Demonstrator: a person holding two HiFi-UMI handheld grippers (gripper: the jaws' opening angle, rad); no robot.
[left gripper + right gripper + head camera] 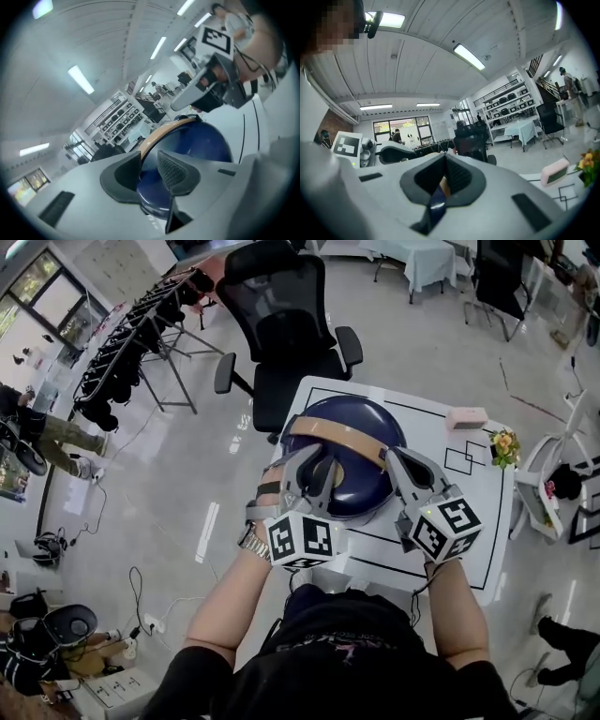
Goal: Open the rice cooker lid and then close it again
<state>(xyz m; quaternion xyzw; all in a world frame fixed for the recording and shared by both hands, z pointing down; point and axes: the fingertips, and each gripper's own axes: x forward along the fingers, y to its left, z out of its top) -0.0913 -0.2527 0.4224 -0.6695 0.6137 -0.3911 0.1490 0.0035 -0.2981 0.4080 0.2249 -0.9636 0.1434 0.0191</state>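
Navy, glossy rice cooker lid [342,413] could slip between the left gripper's [149,165] parted jaws; the right gripper's [444,176] jaws, pressed together, steady little.

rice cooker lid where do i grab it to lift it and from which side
Grip the tan handle band arching over the lid, near its middle, from the person's side, jaws closing across its narrow width. The lid itself is smooth and rounded, so jaws would likely slip there.

The rice cooker [352,442] sits on the surface [469,531] between my left hand-held gripper [316,465] and right hand-held gripper [391,460]; a chair [281,329] stands beyond them, flowers [504,444] farther right.
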